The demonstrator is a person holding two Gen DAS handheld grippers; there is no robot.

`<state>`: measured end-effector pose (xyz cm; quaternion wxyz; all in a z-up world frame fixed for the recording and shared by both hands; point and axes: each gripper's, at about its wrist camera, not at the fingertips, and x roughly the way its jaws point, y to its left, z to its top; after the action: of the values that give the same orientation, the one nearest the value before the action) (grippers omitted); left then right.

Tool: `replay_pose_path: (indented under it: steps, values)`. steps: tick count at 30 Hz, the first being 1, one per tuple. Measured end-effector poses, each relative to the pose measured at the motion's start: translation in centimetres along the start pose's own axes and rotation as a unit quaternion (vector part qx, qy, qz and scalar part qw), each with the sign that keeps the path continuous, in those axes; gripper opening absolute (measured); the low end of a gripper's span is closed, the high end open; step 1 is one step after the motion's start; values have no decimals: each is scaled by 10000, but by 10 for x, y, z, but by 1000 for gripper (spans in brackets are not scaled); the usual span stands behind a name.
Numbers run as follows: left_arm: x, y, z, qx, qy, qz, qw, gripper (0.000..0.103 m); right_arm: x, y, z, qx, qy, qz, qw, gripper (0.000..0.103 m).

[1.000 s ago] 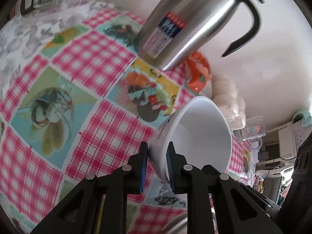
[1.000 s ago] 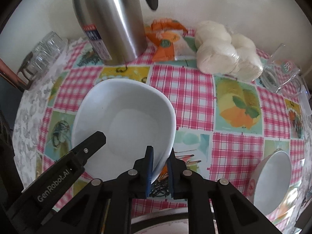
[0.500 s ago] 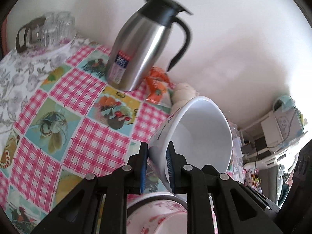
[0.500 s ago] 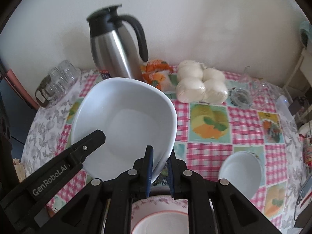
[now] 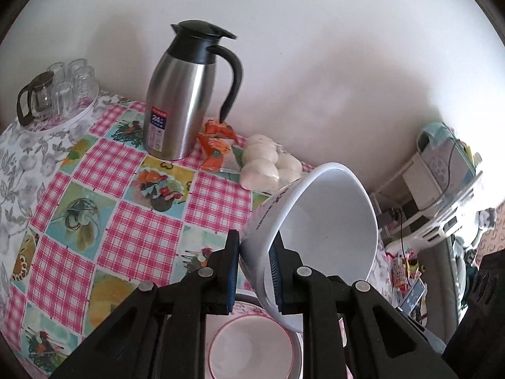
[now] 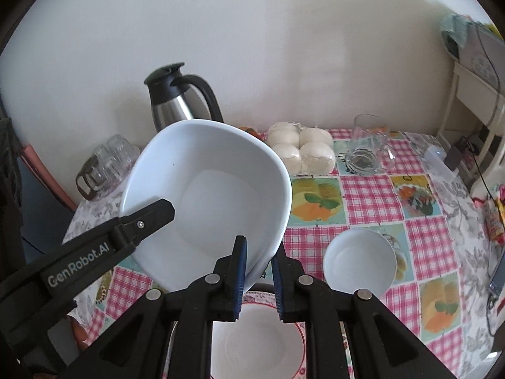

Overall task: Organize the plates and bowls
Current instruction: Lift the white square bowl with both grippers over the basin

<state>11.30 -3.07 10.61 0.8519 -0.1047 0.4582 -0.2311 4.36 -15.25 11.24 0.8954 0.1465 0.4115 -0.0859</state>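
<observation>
Left wrist view: the left gripper is clamped on the rim of a big white bowl, tilted above a red-rimmed bowl. Right wrist view: the right gripper clamps the same bowl's rim; a small bowl sits on the table.

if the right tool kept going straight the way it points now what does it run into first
Nothing before the big white bowl itself: the right tool is already clamped on its rim, so the bowl would travel with it. Beyond the bowl, the line seems to lead toward the steel thermos by the wall, though depth is hard to judge.
</observation>
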Motion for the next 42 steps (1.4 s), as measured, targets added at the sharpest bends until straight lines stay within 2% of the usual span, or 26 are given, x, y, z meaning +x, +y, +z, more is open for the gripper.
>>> replay_pose_path:
  steps: [15,23,42]
  values:
    - [-9,-51,-32,634,83,63,9979,19,-37,-44,-34,456,-341,123,9983,18]
    - [-14,-66,-45,887,98,174,9959,19,-50,-61,-51,647,-371,206,9970,18]
    - [-11,-53,-83,868,487,453,9940,19,-52,-66,-80,700,-128,383,9967,18]
